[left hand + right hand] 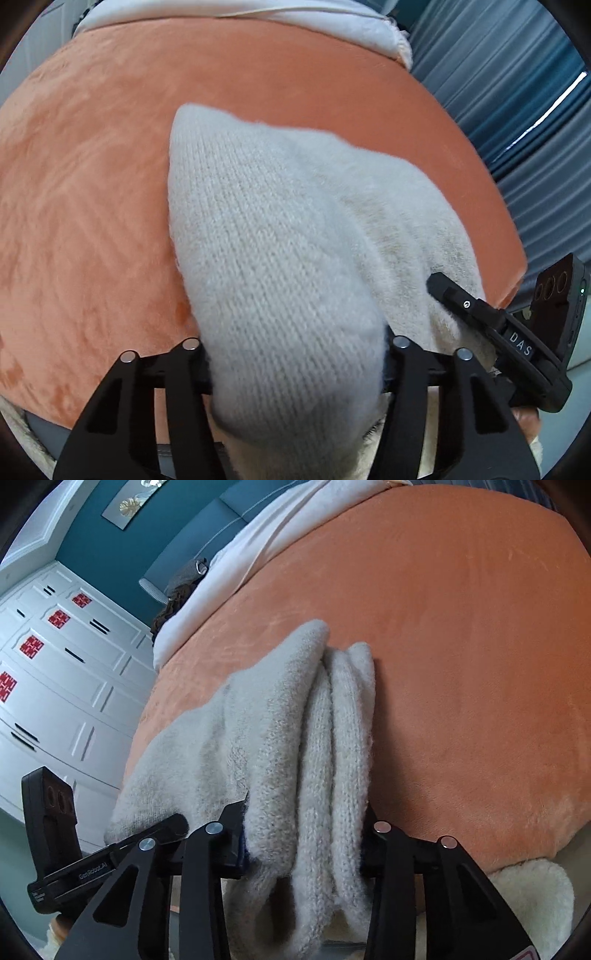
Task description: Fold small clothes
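**A:** What have you got in your left hand?

**B:** My left gripper (295,373) is clamped on a bunched fold of the cream fuzzy knitted garment (280,251). In the left wrist view the knit fills the gap between the 2 black fingers at the bottom centre of the frame and rises as a rounded hump toward the middle.

**A:** And the right?

**B:** My right gripper (306,849) is also closed on the same cream knit (280,738). In the right wrist view several thick folds are squeezed between its fingers at the bottom centre, and the fabric runs up to the middle of the frame, where 2 rounded ends lie side by side.

**A:** Where is the garment overall?

**B:** Over the orange plush bedspread (92,184), near the bed's lower edge. Its far end touches the bedspread; the near end is held in both grippers. In the left wrist view the right gripper's finger shows at the lower right, laid against the knit. In the right wrist view the left gripper shows at the lower left, against the garment's left edge.

**A:** Anything else around?

**B:** A white duvet (236,572) lies across the top of the bed. Grey-blue curtains (517,92) hang at the upper right of the left wrist view. White panelled wardrobe doors with red square stickers (59,657) fill the left of the right wrist view, below a teal wall (110,554).
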Available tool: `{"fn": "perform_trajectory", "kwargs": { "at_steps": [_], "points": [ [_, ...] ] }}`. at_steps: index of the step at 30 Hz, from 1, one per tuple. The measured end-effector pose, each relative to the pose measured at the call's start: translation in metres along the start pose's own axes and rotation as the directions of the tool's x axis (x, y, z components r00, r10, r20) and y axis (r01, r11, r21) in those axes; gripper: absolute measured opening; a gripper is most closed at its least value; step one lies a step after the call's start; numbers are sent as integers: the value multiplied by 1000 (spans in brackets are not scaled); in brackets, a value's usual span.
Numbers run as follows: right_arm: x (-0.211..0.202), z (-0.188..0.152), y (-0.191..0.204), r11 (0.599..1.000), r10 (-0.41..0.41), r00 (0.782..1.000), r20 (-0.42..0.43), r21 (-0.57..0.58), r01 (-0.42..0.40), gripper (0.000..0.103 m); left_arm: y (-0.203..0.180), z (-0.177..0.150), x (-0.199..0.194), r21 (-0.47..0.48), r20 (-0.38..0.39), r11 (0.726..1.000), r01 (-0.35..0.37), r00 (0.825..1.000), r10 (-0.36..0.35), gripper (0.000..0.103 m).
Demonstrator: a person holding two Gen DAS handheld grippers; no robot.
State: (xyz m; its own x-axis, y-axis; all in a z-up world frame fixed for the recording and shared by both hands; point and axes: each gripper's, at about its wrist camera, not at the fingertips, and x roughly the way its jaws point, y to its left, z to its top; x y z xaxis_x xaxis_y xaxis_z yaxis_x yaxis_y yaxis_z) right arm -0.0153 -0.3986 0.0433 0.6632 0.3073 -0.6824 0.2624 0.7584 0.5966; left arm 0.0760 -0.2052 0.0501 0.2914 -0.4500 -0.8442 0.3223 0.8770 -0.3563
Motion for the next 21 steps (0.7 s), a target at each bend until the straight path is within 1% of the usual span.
{"fn": "perform_trajectory", "kwargs": {
  "at_steps": [2, 5, 6, 8, 10, 12, 14, 15, 17, 18, 20, 21],
  "points": [
    [-22, 2, 18, 1000, -3, 999, 52, -21, 4, 37, -10, 6, -20, 33, 32, 999, 29, 999, -30, 49],
    [-63, 6, 44, 999, 7, 991, 131, -55, 0, 37, -24, 12, -62, 80, 98, 993, 92, 990, -100, 48],
    [-76, 8, 52, 998, 10, 987, 158, -69, 1, 37, -29, 13, -79, 99, 122, 988, 119, 984, -131, 49],
    [-112, 11, 74, 994, 27, 973, 231, -112, -1, 37, -38, 17, -111, 145, 176, 978, 149, 969, -174, 49],
    [-144, 13, 94, 989, 53, 951, 304, -148, -8, 37, -55, 20, -146, 210, 244, 964, 165, 946, -215, 49],
    [-176, 15, 115, 982, 89, 921, 379, -187, -19, 37, -68, 23, -185, 272, 316, 945, 180, 911, -264, 49],
    [-209, 17, 137, 969, 138, 881, 453, -244, -26, 37, -73, 24, -222, 325, 378, 928, 181, 875, -303, 49],
    [-222, 18, 151, 961, 161, 860, 484, -276, -24, 37, -78, 26, -244, 357, 415, 918, 175, 851, -323, 49],
    [-252, 21, 177, 939, 221, 812, 540, -344, -26, 37, -87, 30, -280, 407, 477, 901, 152, 805, -352, 49],
    [-265, 22, 188, 926, 249, 788, 562, -378, -23, 37, -87, 30, -301, 429, 510, 892, 141, 777, -369, 49],
    [-291, 23, 215, 894, 319, 727, 608, -448, -18, 37, -88, 30, -341, 471, 572, 875, 111, 716, -400, 49],
    [-301, 23, 224, 879, 346, 704, 620, -476, -14, 38, -89, 31, -358, 488, 602, 868, 93, 685, -411, 49]
  ]
}}
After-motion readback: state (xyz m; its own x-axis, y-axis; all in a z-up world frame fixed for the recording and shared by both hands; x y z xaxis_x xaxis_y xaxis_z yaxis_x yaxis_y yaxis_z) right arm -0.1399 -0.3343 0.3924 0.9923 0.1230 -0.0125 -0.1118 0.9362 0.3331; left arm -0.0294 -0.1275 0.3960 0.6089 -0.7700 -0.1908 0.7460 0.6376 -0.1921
